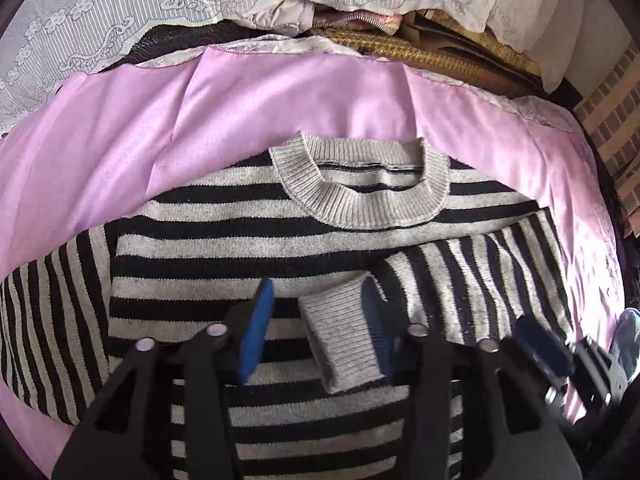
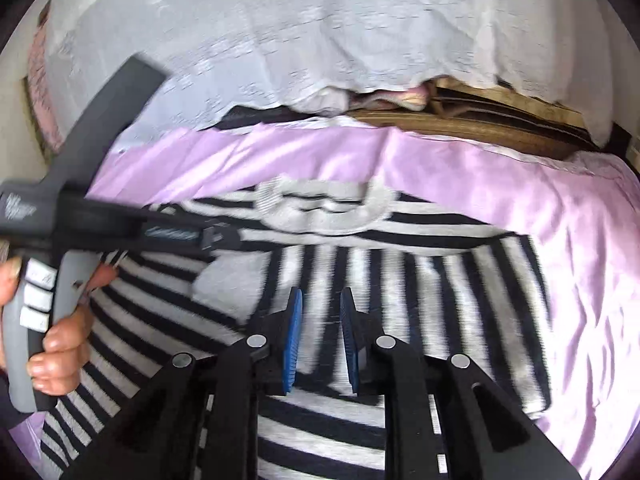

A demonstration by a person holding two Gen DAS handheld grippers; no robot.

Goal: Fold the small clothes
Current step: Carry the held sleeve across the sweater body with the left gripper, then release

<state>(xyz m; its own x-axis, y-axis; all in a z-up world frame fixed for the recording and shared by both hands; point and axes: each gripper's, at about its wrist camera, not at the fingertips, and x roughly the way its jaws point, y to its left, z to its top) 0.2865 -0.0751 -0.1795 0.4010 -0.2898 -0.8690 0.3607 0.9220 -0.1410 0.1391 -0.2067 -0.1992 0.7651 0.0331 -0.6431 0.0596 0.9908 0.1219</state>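
Sweater (image 1: 248, 240) is lying flat and face up on the pink sheet (image 1: 280, 96), collar (image 1: 360, 184) toward the far edge, body toward the near edge. Its right sleeve (image 1: 480, 264) is lying folded across the chest, the grey cuff (image 1: 344, 344) resting near the middle. The other sleeve (image 1: 48, 320) is lying out toward the left edge, not yet folded.

Left gripper (image 1: 316, 332) is hovering over the chest with jaws wide apart; the cuff is sitting between them, against the right pad, and nothing is being pinched. Right gripper (image 2: 320, 340) is hanging over the folded sleeve with jaws parted and nothing between them; the right view is blurred, so whether it is touching the knit I cannot tell.

Risks, as I judge them: the knit is looking soft and loose, so the folded sleeve could be sliding back off the chest if a pad is catching the cuff on the way out. Closing on the cuff could also be picking up the chest layer beneath and bunching the body. The sheet is looking slick and already creased, so any dragging could be shifting the whole sweater and skewing the fold.

Surface is a bed or padded top covered by the sheet. Behind the far edge, white lace cloth (image 1: 120, 20) is draping over stacked things, with a woven mat (image 1: 420, 56) showing beneath. Brick wall (image 1: 612, 120) is showing past the right edge.
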